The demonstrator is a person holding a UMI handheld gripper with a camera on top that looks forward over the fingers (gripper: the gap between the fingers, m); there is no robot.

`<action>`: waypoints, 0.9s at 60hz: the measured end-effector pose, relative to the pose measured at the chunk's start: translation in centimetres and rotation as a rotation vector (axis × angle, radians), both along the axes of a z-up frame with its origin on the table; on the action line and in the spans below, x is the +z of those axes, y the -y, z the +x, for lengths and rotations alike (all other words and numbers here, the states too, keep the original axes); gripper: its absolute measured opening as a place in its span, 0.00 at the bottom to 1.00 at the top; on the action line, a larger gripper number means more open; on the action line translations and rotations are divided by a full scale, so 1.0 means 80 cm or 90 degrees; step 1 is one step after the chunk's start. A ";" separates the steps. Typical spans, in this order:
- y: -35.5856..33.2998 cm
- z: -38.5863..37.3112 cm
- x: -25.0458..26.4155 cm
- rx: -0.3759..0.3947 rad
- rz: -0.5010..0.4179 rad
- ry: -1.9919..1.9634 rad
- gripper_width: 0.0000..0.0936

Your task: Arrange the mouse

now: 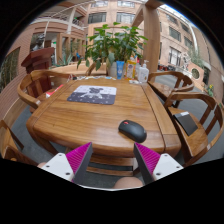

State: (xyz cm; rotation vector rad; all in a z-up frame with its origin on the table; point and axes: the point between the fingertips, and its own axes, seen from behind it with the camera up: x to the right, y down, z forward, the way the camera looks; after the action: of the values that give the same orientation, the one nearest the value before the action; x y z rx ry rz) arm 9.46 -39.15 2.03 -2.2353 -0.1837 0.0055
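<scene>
My tool: fingers spread wide, holding nothing, at frame bottom.
Mouse: black, on wooden counter, lower right of centre.
Mouse pad: centre, well apart.

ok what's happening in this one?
A person holds the handheld gripper above the near edge of a round wooden table. Its fingers are open and hold nothing. The black computer mouse lies on the wood just ahead of them, untouched. The purple patterned mouse mat sits further back near the table's middle, with potted green plants beyond.
</scene>
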 end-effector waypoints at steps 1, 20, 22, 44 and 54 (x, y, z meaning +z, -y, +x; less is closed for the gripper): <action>-0.005 0.010 -0.002 -0.009 0.002 0.002 0.91; -0.086 0.103 -0.036 -0.069 0.011 0.023 0.90; -0.091 0.104 -0.038 -0.067 0.012 0.022 0.91; -0.164 0.112 -0.038 -0.063 0.030 0.006 0.73; -0.170 0.098 -0.041 -0.062 0.037 -0.016 0.47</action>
State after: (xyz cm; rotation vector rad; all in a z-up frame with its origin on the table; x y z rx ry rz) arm 17.34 -25.54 -1.29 -2.1823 -0.0609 -0.0245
